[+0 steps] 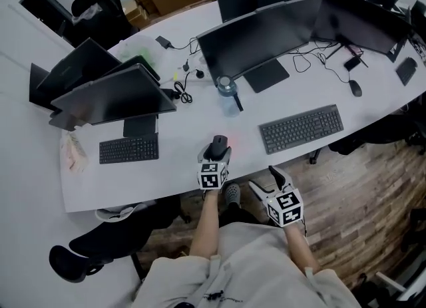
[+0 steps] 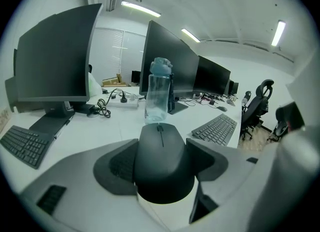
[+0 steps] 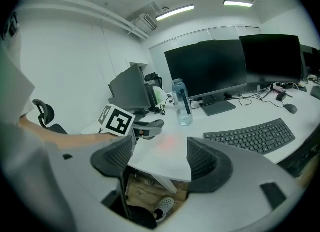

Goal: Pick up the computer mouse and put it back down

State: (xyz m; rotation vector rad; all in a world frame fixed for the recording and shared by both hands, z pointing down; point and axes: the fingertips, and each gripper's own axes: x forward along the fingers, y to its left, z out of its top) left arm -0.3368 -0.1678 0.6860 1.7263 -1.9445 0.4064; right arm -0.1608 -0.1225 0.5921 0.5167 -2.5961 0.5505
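Near worktop (image 1: pixel 180 167) edge: left tool (image 1: pixel 218 150) clamped on black mouse (image 2: pixel 161 156); right tool (image 3: pixel 160 161) gaping, empty.
Water bottle (image 2: pixel 158 93) stands just beyond the mouse; keyboard (image 2: pixel 215 128) right, monitors (image 1: pixel 256 40) far behind.

A: How did the left gripper (image 1: pixel 219 150) and right gripper (image 1: pixel 266 180) look?
B: Pale grey shells, dark ribbed pads (image 3: pixel 114 160) — each bore a black-and-white marker cube (image 1: pixel 212 175).
A: Clothes?
B: A light beige garment (image 1: pixel 253 260), a grey perforated clog (image 1: pixel 231 193).
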